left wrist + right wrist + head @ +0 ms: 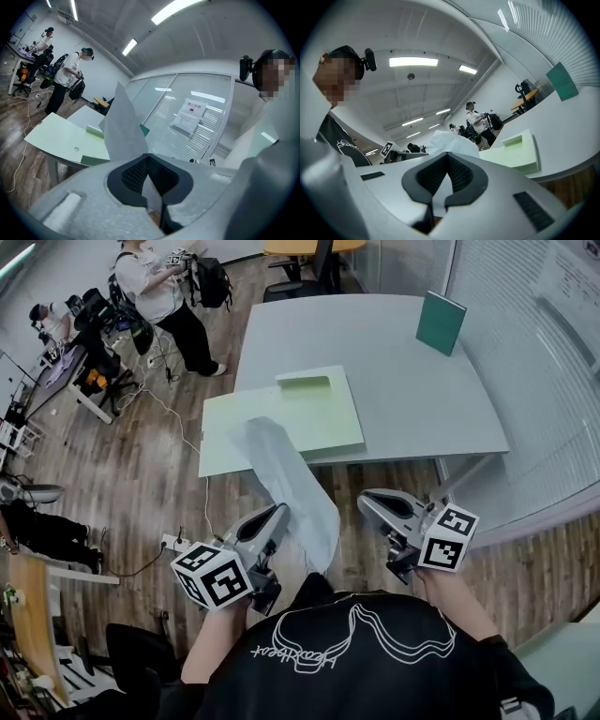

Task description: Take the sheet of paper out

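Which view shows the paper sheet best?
Head view: nearly the whole sheet, pinched in the left gripper. Left gripper view: only the part rising from its jaws. Right gripper view: a bit beyond its jaws.

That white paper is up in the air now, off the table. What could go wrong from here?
The left gripper pinches the thin white sheet of paper near one edge, out over the wooden floor. If the grip loosens, the sheet would probably flutter down there. The rest of the sheet curves and flops unsupported beyond the jaws, so a quick swing might crease or tear it at the pinch.
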